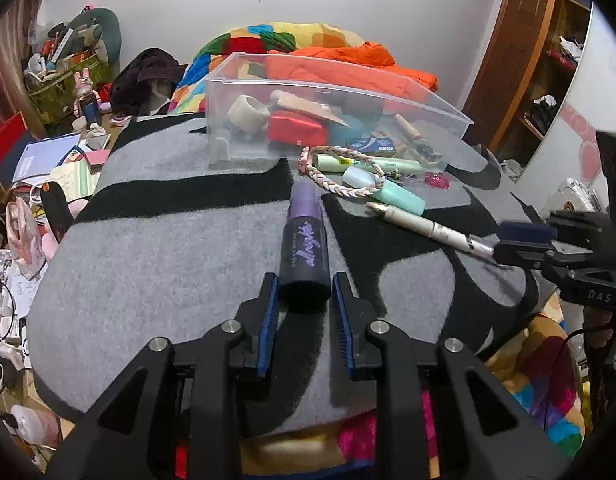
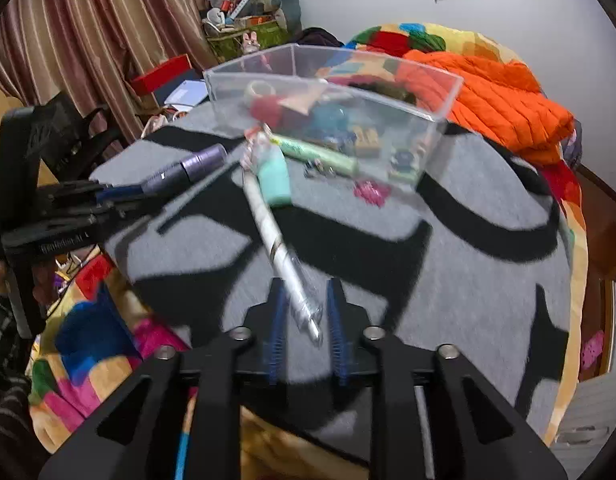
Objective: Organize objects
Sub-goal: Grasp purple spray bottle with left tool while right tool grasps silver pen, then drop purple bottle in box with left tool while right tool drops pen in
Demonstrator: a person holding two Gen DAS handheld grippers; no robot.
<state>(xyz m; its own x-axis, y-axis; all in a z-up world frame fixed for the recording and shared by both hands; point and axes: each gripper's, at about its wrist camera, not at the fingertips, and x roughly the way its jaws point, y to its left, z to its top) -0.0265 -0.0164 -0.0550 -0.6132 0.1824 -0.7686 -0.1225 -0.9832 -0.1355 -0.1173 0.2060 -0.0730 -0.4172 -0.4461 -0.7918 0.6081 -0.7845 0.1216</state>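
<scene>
Left tool: Your left tool (image 1: 303,292) is pinching the dark end of the purple bottle (image 1: 303,240), with a blue pad pressing on each side.
Purple bottle: It is lying on the gray and black mat (image 1: 155,264), with its purple cap pointing toward the clear box (image 1: 243,80).
Right tool: Your right tool (image 2: 308,312) is sitting around the clear end of the white pen (image 2: 275,240). The pads are spread a little, and the pen is lying slanted in the gap, close to the left pad. The picture is blurry, so you cannot tell if the pads are really squeezing it.
White pen: It is lying on the mat, with its gold tip pointing toward the mint bottle (image 1: 400,196).
Mint bottle: It is lying just in front of the clear box, with a braided band (image 1: 344,176) draped over it.
Green tube: The pale green tube (image 1: 372,162) is lying right against the front wall of the box.
Pink thing: A small pink thing (image 1: 436,179) is sitting near the box too.
Clear box: It is sitting at the far side of the mat and is holding a red thing (image 1: 295,128), a roll of tape (image 1: 247,114) and other small things.
Mat: It is lying on a bed with a bright patchwork blanket (image 2: 103,364).
</scene>
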